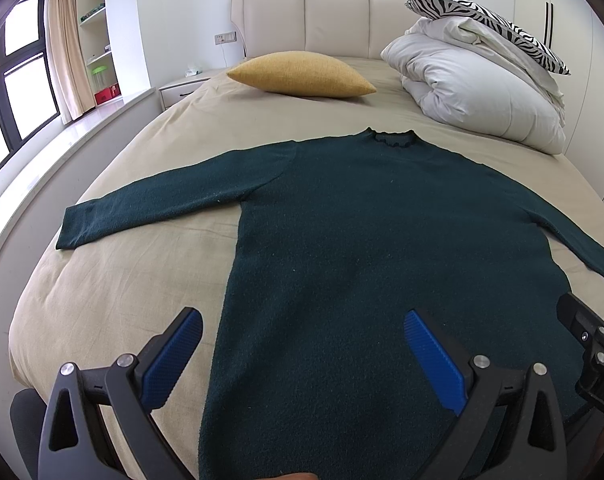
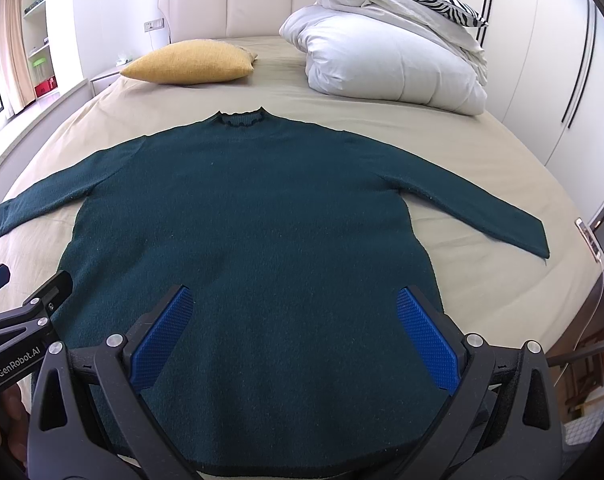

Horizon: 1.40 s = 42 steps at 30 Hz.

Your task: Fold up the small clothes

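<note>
A dark green long-sleeved sweater (image 1: pixel 362 240) lies flat on the beige bed (image 1: pixel 121 280), collar toward the headboard, both sleeves spread out. It also shows in the right wrist view (image 2: pixel 261 220). My left gripper (image 1: pixel 302 356) is open and empty, above the sweater's lower left part near the hem. My right gripper (image 2: pixel 293 332) is open and empty, above the sweater's lower middle. The right gripper's edge shows in the left wrist view (image 1: pixel 594 340); the left gripper's edge shows in the right wrist view (image 2: pixel 25 320).
A yellow cushion (image 1: pixel 302 74) lies near the headboard. A folded white duvet (image 1: pixel 474 88) with a zebra-print pillow (image 1: pixel 490 20) on top sits at the bed's far right. A nightstand (image 1: pixel 181 88), window ledge and shelves stand left; wardrobe doors (image 2: pixel 542 60) right.
</note>
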{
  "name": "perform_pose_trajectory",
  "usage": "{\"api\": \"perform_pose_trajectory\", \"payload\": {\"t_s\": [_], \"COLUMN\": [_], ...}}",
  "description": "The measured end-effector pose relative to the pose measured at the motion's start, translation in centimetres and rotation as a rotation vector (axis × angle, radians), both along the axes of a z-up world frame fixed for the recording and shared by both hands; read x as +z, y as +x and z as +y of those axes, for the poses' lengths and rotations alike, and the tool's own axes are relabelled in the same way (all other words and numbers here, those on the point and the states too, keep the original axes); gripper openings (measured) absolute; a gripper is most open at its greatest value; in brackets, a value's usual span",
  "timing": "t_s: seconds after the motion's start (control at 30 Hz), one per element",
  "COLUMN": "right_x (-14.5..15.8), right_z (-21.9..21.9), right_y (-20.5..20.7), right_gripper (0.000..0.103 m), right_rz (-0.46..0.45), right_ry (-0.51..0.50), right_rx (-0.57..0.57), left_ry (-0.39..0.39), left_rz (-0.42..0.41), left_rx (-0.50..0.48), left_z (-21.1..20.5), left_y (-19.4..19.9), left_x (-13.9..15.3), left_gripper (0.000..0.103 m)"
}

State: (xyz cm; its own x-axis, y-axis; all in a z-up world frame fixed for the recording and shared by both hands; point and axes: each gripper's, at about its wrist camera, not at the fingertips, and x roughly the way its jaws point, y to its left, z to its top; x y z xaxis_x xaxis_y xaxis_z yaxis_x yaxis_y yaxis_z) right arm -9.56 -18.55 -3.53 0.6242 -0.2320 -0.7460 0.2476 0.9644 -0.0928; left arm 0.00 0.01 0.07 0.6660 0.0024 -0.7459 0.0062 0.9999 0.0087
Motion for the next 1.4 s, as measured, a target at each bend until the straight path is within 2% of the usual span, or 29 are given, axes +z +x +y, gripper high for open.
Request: {"api": "perform_pose_trajectory", "payload": {"t_s": [1.4], "right_x": [-0.83], "right_z": [-0.13], "right_y": [0.50], "right_gripper": [0.103], "right_rz": [0.020], "right_ry": [0.005], "right_rx": [0.001], "left_ry": [-0.002], "left_rz": [0.004], "left_rx": [0.000], "left_z": [0.01], "left_y": [0.03], "left_x": [-0.05], "left_gripper": [0.103]}}
